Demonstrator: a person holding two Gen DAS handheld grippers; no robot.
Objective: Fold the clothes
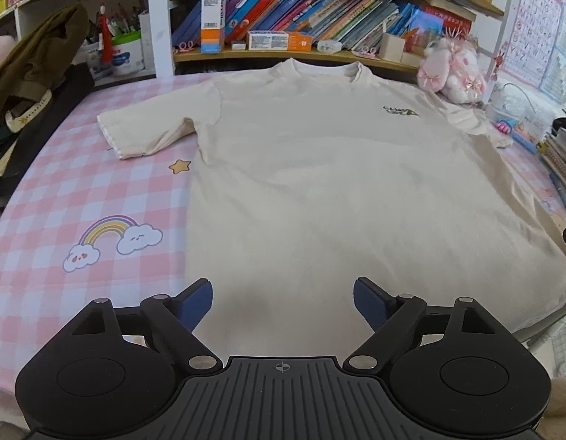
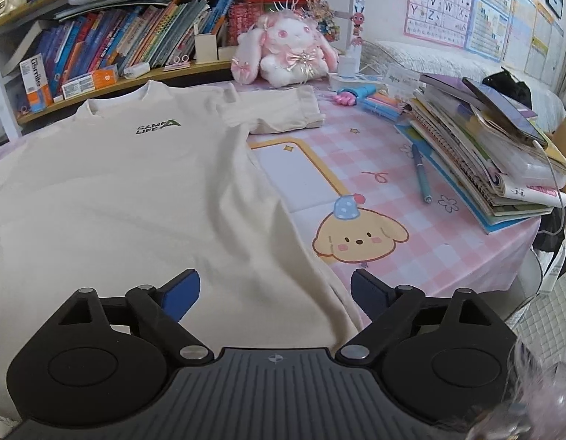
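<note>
A cream short-sleeved T-shirt [image 1: 319,183] lies flat and front-up on the pink checked tablecloth [image 1: 81,190], collar at the far side. It has a small dark chest logo [image 1: 400,111]. My left gripper [image 1: 283,302] is open and empty, hovering above the shirt's near hem left of centre. The shirt also shows in the right wrist view [image 2: 118,190], with its right sleeve [image 2: 279,113] spread out. My right gripper [image 2: 275,293] is open and empty above the shirt's near right hem corner.
A bookshelf [image 1: 283,18] runs along the back. A pink plush rabbit [image 2: 286,51] sits at the far right. A stack of books [image 2: 484,154] and a blue pen [image 2: 422,172] lie on the right. An olive garment [image 1: 37,58] is heaped far left.
</note>
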